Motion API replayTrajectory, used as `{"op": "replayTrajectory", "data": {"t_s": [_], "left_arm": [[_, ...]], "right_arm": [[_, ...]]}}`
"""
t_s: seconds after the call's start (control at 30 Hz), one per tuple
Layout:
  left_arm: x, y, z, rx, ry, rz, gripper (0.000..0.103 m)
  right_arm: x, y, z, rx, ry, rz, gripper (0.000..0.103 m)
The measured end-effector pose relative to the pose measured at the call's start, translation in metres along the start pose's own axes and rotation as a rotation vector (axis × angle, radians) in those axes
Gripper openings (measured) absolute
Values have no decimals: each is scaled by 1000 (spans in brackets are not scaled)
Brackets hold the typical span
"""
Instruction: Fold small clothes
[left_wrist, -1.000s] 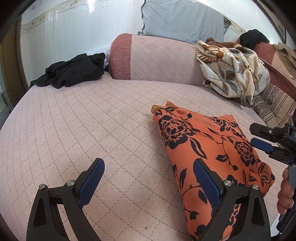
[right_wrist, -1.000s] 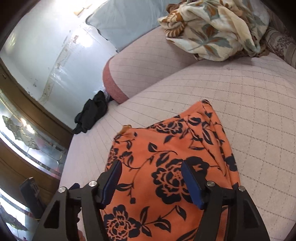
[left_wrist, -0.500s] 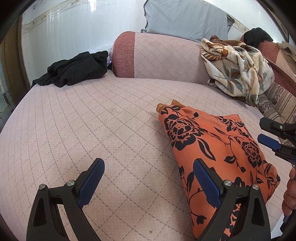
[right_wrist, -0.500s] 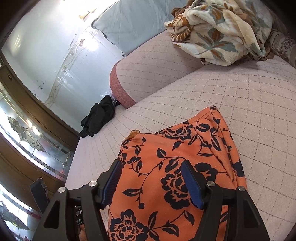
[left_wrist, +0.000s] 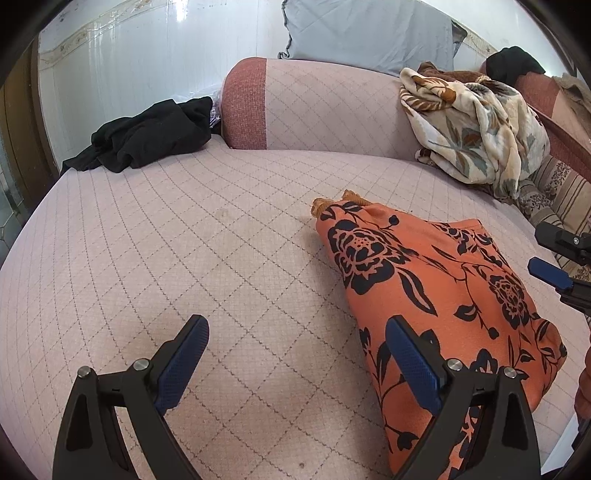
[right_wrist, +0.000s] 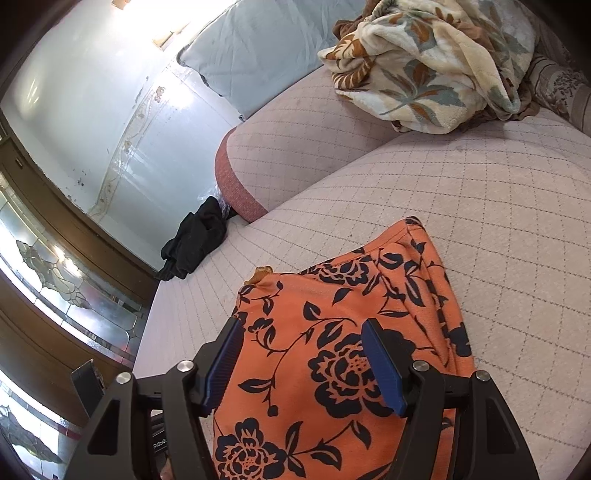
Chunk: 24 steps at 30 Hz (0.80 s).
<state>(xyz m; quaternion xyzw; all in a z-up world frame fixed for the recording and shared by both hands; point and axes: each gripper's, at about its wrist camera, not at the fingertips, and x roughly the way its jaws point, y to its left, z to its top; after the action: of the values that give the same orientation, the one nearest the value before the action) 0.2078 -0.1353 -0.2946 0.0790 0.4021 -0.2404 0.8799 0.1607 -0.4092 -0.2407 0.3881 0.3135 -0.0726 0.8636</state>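
Since a second ago the orange garment (left_wrist: 439, 295) has slid a little rightward and lower in the left wrist view, while in the right wrist view more of the seat shows beyond it; the cloth itself lies as it did.

The left gripper (left_wrist: 293, 349) hangs over the sofa (left_wrist: 166, 258) with its jaws spread wide and nothing between them; its right finger (left_wrist: 413, 362) overlaps the garment's left edge, whether touching I cannot tell. The right gripper (right_wrist: 301, 363) hovers over the garment's near end, jaws parted and empty, the cloth showing flat between the blue pads.

The garment lies folded on the seat, its orange trim pointing toward the backrest (left_wrist: 332, 107). Nothing lies between it and either gripper. Left of the garment, at the seat's far corner, sits a black cloth (left_wrist: 147, 136). Right of it, against the backrest, a floral blanket (left_wrist: 476, 129) is heaped. Behind the backrest leans a grey pillow (left_wrist: 369, 29).
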Motion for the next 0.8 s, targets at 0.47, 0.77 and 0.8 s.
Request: {"op": "replayTrajectory", "data": {"t_s": [0.47,0.77,0.8], "left_arm": [[7,-4,-3,29,17,24,97],[16,-4,-4,29,52,50,97],[16,-4,-4,30,51,51,97]], "right_arm": [[11,-11,-5,32,94,38,67],[28,-25,-10,78,174,-28,51],[25,-26,-9,79,157,-25,51]]}}
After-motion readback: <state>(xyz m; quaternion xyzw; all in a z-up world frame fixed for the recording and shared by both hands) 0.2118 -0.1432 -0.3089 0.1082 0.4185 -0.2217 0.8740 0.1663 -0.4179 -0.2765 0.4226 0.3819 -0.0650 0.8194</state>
